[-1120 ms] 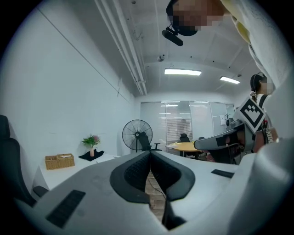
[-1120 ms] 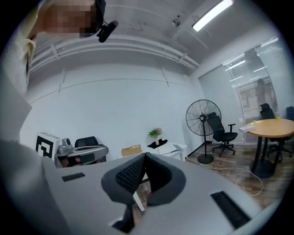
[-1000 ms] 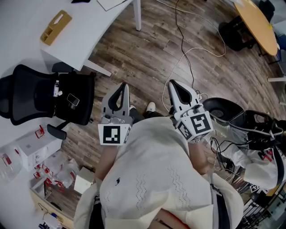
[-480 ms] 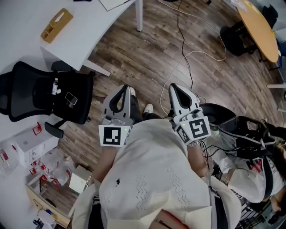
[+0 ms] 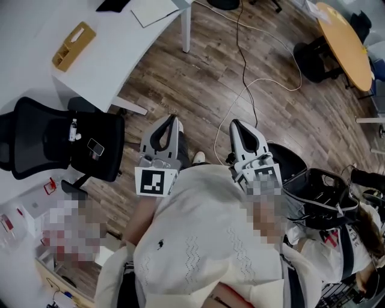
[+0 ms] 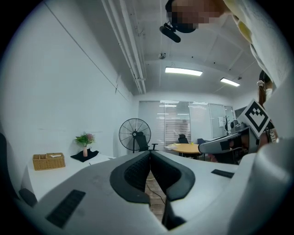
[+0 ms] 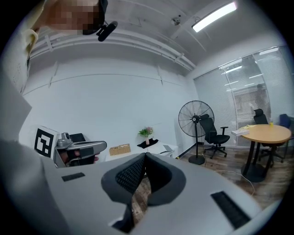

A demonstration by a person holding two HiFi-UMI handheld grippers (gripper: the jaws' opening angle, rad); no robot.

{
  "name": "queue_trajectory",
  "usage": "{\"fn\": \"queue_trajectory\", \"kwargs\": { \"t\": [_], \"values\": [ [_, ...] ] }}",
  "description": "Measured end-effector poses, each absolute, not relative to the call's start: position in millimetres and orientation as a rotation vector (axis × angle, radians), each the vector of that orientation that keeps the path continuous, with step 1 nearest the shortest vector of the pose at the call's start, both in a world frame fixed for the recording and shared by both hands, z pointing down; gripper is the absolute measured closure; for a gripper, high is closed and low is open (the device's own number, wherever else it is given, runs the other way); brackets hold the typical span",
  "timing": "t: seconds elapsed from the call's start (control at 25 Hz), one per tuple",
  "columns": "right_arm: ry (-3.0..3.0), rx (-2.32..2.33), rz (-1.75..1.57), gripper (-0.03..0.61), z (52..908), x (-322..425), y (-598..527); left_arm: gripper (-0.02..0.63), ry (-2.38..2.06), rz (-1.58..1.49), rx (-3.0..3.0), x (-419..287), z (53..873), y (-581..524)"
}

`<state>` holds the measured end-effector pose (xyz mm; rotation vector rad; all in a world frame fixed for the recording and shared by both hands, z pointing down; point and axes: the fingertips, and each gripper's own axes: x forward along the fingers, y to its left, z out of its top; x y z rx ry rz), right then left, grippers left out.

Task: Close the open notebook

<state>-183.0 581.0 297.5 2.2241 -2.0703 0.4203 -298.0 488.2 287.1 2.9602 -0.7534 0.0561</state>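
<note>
A pale flat notebook (image 5: 153, 9) lies at the edge of the white table (image 5: 36, 60), at the top of the head view, far from both grippers. I cannot tell whether it lies open. My left gripper (image 5: 171, 119) is held close to my body over the wooden floor, jaws shut on nothing. My right gripper (image 5: 236, 124) sits beside it, also shut and empty. In the left gripper view the left gripper (image 6: 149, 153) points level into the room. The right gripper (image 7: 145, 155) likewise points level, towards the white table.
A black office chair (image 5: 54, 141) stands left of me. A tan basket (image 5: 73, 38) sits on the white table. Cables (image 5: 246, 78) run over the floor ahead. A round wooden table (image 5: 344, 36) is at the far right, a black bin (image 5: 292, 157) near my right side. A standing fan (image 6: 134, 134) is beyond.
The head view has shifted, so more of the white table shows at the top. Both grippers stay shut and close to my body, a little lower in view.
</note>
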Motion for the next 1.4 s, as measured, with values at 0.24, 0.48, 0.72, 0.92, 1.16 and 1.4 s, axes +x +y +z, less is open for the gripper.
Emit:
{"fn": "queue_trajectory", "kwargs": {
  "t": [0.24, 0.48, 0.72, 0.92, 1.16, 1.4],
  "values": [
    [-2.052, 2.221, 0.43, 0.577, 295, -159, 527, 0.601, -0.734, 0.068, 2.942, -276, 288, 436],
    [-2.03, 2.23, 0.42, 0.577, 290, -146, 478, 0.601, -0.708, 0.07, 2.961, -262, 293, 381],
    [-1.962, 2.281, 0.43, 0.577, 294, -138, 446, 0.601, -0.617, 0.056, 2.962, -242, 292, 349],
    [-1.91, 2.333, 0.402, 0.577, 289, -132, 421, 0.601, -0.547, 0.04, 3.001, -225, 288, 318],
    [-1.856, 2.375, 0.394, 0.577, 293, -126, 400, 0.601, -0.486, 0.023, 3.055, -216, 286, 294],
    [-1.843, 2.371, 0.396, 0.577, 292, -123, 378, 0.601, -0.505, 0.011, 3.035, -213, 287, 271]
  ]
}}
